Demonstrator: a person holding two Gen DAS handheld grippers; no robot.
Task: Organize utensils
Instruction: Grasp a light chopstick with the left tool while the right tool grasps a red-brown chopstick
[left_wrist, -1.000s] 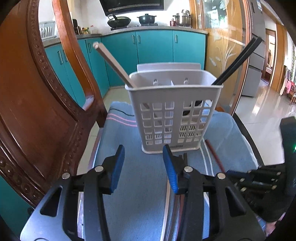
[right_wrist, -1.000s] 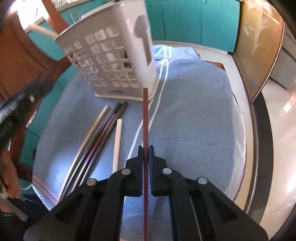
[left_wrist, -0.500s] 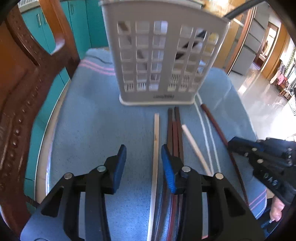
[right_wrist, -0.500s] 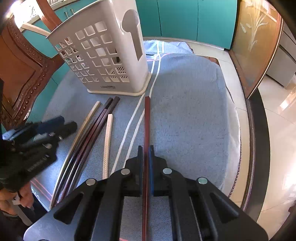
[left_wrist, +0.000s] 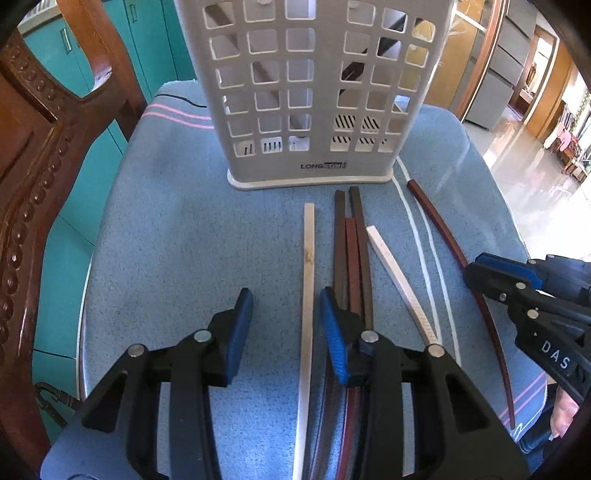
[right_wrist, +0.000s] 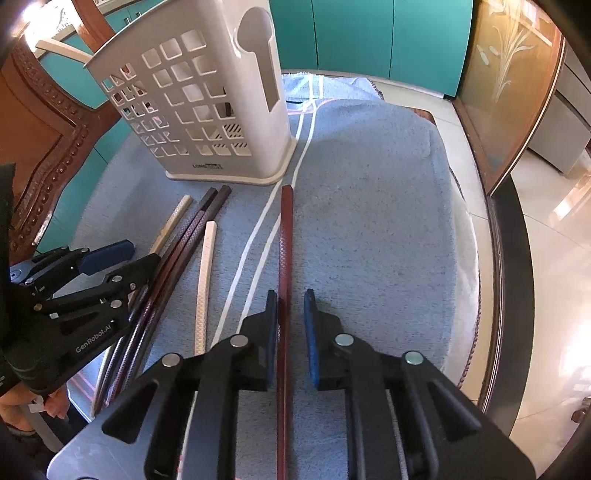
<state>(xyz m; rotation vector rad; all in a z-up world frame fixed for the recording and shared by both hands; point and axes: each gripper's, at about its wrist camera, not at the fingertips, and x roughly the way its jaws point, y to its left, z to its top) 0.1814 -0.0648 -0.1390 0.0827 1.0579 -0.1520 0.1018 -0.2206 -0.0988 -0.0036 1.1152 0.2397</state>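
A white slotted utensil holder (left_wrist: 314, 92) stands on a blue towel (left_wrist: 166, 229), with chopsticks leaning inside it; it also shows in the right wrist view (right_wrist: 207, 103). Several chopsticks lie in front of it: a pale wooden one (left_wrist: 308, 266), a dark bundle (left_wrist: 351, 251), a white one (left_wrist: 395, 273) and a red-brown one (left_wrist: 443, 229). My left gripper (left_wrist: 286, 314) is open, low over the pale chopstick. My right gripper (right_wrist: 290, 314) is open around the red-brown chopstick (right_wrist: 286, 236), which lies on the towel.
A carved wooden chair back (left_wrist: 40, 155) rises close on the left. Teal cabinets (right_wrist: 351, 33) stand behind. The towel's right edge (right_wrist: 476, 258) drops to a dark table rim and tiled floor.
My right gripper has opened and the red-brown chopstick now lies loose between its fingers. My left gripper has dropped lower over the pale chopstick, nearer the holder.
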